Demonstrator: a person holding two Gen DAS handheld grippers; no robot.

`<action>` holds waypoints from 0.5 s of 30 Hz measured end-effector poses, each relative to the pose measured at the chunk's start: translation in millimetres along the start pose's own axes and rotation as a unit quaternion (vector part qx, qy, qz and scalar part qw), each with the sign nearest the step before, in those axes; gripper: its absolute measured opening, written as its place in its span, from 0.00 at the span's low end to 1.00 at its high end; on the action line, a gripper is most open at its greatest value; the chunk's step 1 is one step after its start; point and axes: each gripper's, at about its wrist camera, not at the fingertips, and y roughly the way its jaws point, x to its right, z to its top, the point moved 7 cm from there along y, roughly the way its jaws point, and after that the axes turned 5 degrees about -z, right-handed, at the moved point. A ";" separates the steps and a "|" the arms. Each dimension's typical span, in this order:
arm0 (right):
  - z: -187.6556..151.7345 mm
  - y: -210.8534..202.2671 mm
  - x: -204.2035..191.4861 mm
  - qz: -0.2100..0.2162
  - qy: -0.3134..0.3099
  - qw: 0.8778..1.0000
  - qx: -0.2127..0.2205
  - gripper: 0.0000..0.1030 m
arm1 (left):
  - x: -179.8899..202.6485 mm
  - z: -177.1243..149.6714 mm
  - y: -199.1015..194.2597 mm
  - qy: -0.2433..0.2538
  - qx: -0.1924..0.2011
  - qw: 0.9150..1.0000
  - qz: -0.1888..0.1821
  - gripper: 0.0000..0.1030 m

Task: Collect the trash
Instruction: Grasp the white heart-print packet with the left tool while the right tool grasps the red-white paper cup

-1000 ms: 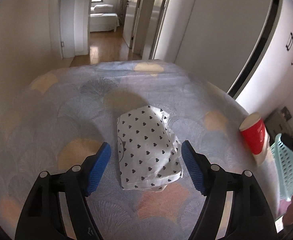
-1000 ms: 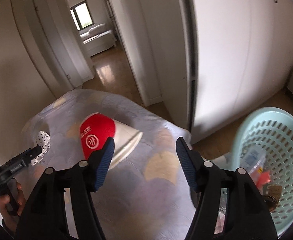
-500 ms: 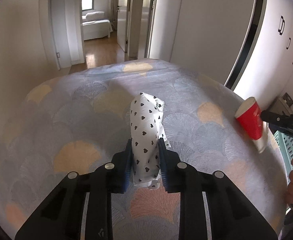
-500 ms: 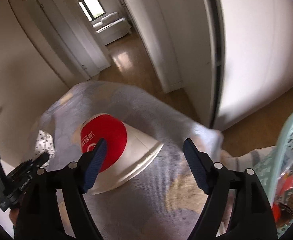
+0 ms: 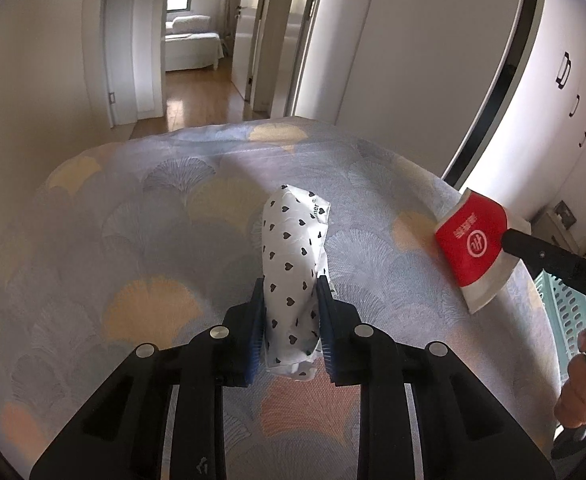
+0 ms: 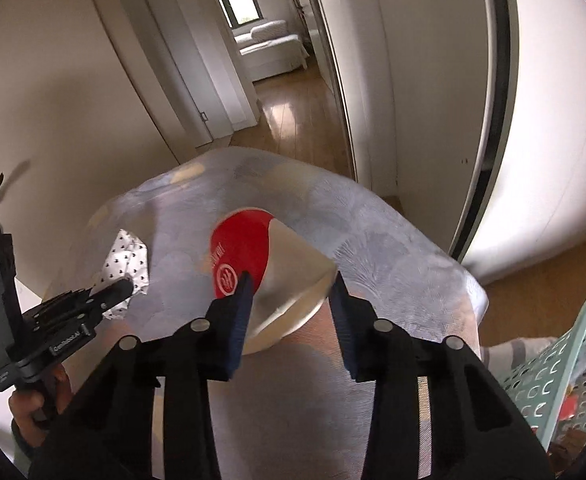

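– Left wrist view, biggest thing first: what fills it?

– A bed (image 5: 133, 240) under a pale cover printed with fan shapes in grey, yellow and peach. It takes up most of the right wrist view as well.

– And beside it?

– A mint-green basket (image 6: 565, 360) with a perforated wall, standing just off the bed's right edge. A few coloured scraps lie inside it.

– Where is the trash?

– Two pieces. A red and white paper cup (image 5: 473, 248) lies on its side near the right edge of the bed, close to the basket. A white packet (image 5: 293, 240) printed with small black hearts sits around the middle of the bed, well apart from the cup.

– What is the left tool (image 5: 290, 292) doing?

– It is clenched on the packet. Both blue pads press its lower half, and the packet is pinched narrow and stands up between them, its crumpled top pointing away.

– The right tool (image 6: 293, 284)?

– Its fingers sit on either side of the cup's wide end, the left one against the red band, the right one at the rim. That view is blurred, so I cannot tell whether it is actually squeezing the cup or only bracketing it.
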 end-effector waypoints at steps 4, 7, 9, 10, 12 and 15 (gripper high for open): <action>8.5 -10.4 -15.7 0.005 -0.019 1.000 0.020 0.33 | -3.2 1.2 -0.5 -0.012 0.001 1.000 -0.007 0.21; 10.9 -9.5 -32.0 0.019 -0.031 0.999 0.014 0.33 | -4.8 1.5 -0.2 -0.020 0.000 1.000 -0.014 0.21; 10.7 -5.7 -42.1 0.017 -0.044 0.999 0.009 0.33 | -4.5 1.4 -0.6 -0.020 0.000 1.000 -0.015 0.21; 9.0 -2.8 -46.4 0.013 -0.050 0.999 0.007 0.33 | -5.3 1.5 -0.7 -0.020 0.001 1.000 -0.015 0.21; 7.1 5.3 -52.7 0.003 -0.060 0.998 0.000 0.33 | -5.7 1.9 -0.8 -0.020 0.001 1.000 -0.015 0.21; -1.3 14.6 -55.2 -0.001 -0.060 0.998 -0.015 0.33 | -7.7 2.0 -3.1 -0.019 0.004 1.000 -0.014 0.21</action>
